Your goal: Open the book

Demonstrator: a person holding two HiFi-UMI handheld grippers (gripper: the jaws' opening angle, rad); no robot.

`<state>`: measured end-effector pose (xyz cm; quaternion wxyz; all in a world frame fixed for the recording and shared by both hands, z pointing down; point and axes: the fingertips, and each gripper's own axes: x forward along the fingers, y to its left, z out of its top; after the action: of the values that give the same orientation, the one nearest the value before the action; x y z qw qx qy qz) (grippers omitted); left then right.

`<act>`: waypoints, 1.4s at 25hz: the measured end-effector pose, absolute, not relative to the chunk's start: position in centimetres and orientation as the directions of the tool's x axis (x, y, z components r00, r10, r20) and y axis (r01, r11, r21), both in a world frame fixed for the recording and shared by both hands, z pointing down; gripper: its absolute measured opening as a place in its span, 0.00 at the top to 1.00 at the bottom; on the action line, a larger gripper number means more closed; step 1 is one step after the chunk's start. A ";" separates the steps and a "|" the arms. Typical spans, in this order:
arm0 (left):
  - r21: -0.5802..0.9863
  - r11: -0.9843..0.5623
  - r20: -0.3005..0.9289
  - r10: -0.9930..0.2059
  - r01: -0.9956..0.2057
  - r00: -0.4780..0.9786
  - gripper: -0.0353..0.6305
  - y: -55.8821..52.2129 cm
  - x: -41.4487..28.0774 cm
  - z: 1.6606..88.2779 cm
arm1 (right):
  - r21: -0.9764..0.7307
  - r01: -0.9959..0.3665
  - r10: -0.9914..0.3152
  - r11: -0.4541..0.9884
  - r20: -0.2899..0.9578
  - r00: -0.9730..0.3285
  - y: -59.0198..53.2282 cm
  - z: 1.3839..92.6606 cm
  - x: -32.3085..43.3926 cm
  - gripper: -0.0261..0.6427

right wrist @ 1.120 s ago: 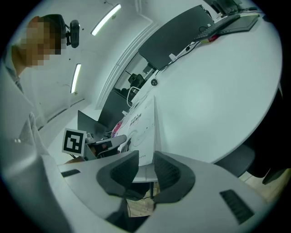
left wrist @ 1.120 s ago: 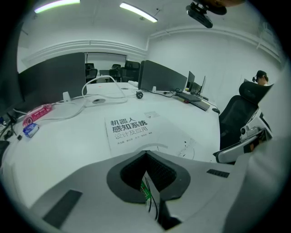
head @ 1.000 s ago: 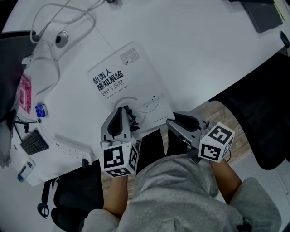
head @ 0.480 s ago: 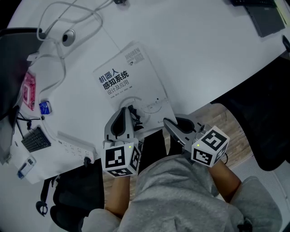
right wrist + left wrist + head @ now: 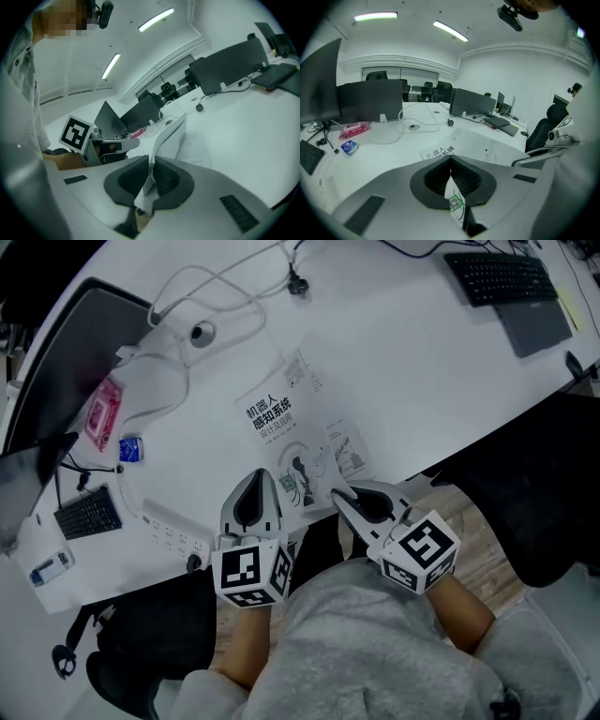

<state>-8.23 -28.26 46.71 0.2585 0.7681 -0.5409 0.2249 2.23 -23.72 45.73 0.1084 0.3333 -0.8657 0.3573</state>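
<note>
The white book (image 5: 277,412) with black title print lies on the white desk (image 5: 403,371). Its front cover is raised off the near edge, and a printed inner page (image 5: 345,448) shows beside it. My left gripper (image 5: 262,489) is shut on the cover's near edge; in the left gripper view the sheet with a green code patch (image 5: 456,203) sits between the pads at the left gripper (image 5: 451,163). My right gripper (image 5: 349,500) has just been closing and pinches the same sheet, a thin white sheet (image 5: 168,136) rising from between the jaws of the right gripper (image 5: 151,165).
A black keyboard (image 5: 495,276) and a dark laptop (image 5: 538,322) lie at the far right. Cables with a round puck (image 5: 201,332), a pink packet (image 5: 101,414), a small blue packet (image 5: 130,448), a power strip (image 5: 174,527) and a small keyboard (image 5: 86,514) are at the left. Monitors (image 5: 370,99) stand behind.
The right gripper's jaws closed on the cover's edge. Both grippers rose and lifted the cover, uncovering an inner page. The head view now takes in more of the desk.
</note>
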 end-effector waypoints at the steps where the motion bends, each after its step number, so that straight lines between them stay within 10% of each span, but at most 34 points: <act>1: 0.151 -0.271 0.616 -0.727 -0.951 0.305 0.94 -28.2 -8.7 46.0 | -0.530 -0.644 -0.488 0.552 0.421 -0.765 -23.7 45.0 1.5 0.89; 16: 0.120 -0.089 0.535 -0.833 -0.989 0.140 0.94 -23.8 -18.9 40.7 | -0.420 -0.434 -0.255 0.797 0.417 -0.872 -19.7 43.1 -11.5 0.89; 35: 0.129 -0.130 0.532 -0.827 -0.983 0.179 0.94 -21.6 -23.5 42.0 | -0.514 -0.476 -0.111 0.714 0.588 -0.801 -16.1 54.3 -20.4 0.80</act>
<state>-23.55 -21.64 42.03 0.2305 0.7325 -0.6179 0.1689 -20.44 -16.08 54.31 0.2680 0.1658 -0.8860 0.3401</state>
